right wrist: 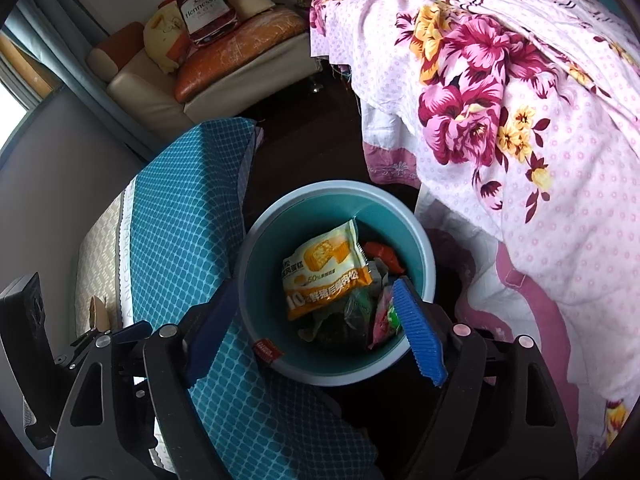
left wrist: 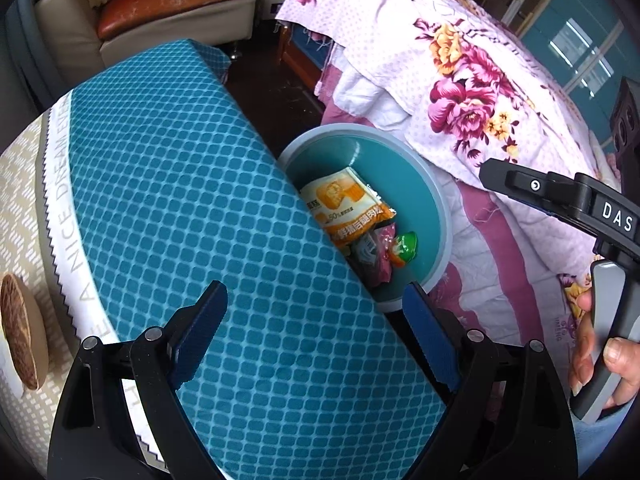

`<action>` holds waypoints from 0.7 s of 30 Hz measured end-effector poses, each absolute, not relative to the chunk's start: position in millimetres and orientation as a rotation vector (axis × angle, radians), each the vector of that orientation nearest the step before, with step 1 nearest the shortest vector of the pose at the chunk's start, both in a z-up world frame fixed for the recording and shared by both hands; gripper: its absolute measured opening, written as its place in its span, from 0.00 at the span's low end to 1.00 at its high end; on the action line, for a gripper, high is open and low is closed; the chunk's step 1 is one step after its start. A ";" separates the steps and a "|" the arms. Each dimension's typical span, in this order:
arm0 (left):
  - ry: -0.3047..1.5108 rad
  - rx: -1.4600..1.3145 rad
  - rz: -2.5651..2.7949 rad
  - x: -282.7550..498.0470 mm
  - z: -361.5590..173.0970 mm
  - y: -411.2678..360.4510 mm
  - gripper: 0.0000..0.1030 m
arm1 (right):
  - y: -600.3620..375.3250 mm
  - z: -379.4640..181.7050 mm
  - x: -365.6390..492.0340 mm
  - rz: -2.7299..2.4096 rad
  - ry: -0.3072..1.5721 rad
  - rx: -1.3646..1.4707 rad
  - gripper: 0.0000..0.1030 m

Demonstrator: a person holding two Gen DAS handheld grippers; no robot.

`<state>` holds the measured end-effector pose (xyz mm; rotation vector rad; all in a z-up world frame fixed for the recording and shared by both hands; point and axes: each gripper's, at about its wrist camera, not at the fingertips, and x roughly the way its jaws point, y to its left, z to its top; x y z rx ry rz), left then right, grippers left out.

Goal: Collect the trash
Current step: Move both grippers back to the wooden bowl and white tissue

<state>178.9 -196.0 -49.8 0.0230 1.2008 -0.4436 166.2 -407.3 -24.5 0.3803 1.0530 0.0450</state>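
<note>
- Right hand-held gripper (right wrist: 316,322): jaws spread, nothing between the pads. It hangs directly over the bin (right wrist: 424,240), pointing down into it. Judgement: it is placed so that a released piece falls inside the rim.
- Left hand-held gripper (left wrist: 316,332): jaws spread wide and empty, above the blue-patterned cushion (left wrist: 200,184), beside the bin. Judgement: it is free to fetch the next piece.
- Trash: an orange snack wrapper (right wrist: 324,268) lies uppermost in the bin, over a red scrap (right wrist: 382,256), a pink-green packet (right wrist: 386,316) and crumpled dark film. All lie below the rim; none hangs over it.
- Bin position: on the dark floor (right wrist: 304,148), wedged between the cushion and the floral quilt (right wrist: 520,120), close to both. Judgement: within easy reach from either side.
- A hand (left wrist: 596,356) grips the right tool's grey handle in the left view.
- Room: a cream sofa (right wrist: 248,76) with an orange seat pad stands at the far wall, with a boxed bottle on it. The quilt drapes off a bed towards the floor.
- No loose trash can be made out on the visible floor.
</note>
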 end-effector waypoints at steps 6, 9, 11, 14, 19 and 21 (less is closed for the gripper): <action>1.175 -0.005 -0.432 162.7 -37.7 -166.3 0.87 | -384.7 -11.3 155.7 0.068 1.055 0.345 0.76; 1.163 -0.027 -0.423 154.3 -32.3 -150.7 0.87 | -371.0 -4.4 149.8 0.088 1.047 0.323 0.76; 1.153 -0.045 -0.413 148.0 -28.8 -138.5 0.87 | -355.5 -0.3 144.7 0.103 1.039 0.271 0.76; 1.139 -0.073 -0.396 139.1 -24.9 -119.3 0.88 | -338.7 3.3 138.9 0.116 1.038 0.223 0.76; 1.118 -0.117 -0.361 128.0 -21.8 -84.6 0.89 | -301.3 12.2 134.0 0.136 1.049 0.139 0.76; 1.108 -0.141 -0.346 123.6 -21.5 -70.8 0.89 | -283.0 12.4 132.7 0.142 1.066 0.108 0.76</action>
